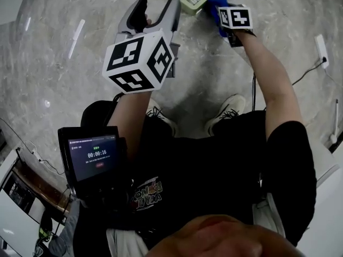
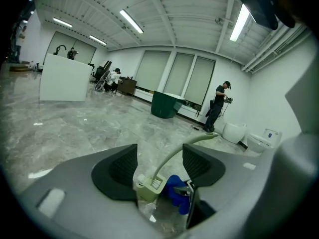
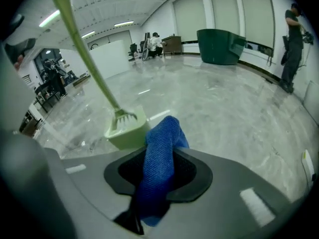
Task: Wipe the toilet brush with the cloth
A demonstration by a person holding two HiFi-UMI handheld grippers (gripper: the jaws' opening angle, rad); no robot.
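The toilet brush (image 3: 92, 63) stands in its holder (image 3: 127, 133) on the floor (image 1: 64, 79), your right gripper (image 3: 159, 151) clenching the cloth (image 3: 158, 168) beside it to wipe, the jaws of your left gripper (image 2: 159, 164) apart and empty, free to steady it

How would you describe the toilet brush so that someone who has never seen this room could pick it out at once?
Look at the grey marble floor ahead of the person's shoes. There the toilet brush stands in its square holder, beside the blue cloth clamped in the right gripper. It is the only pale green thing there, with a long curved handle rising from white bristles.
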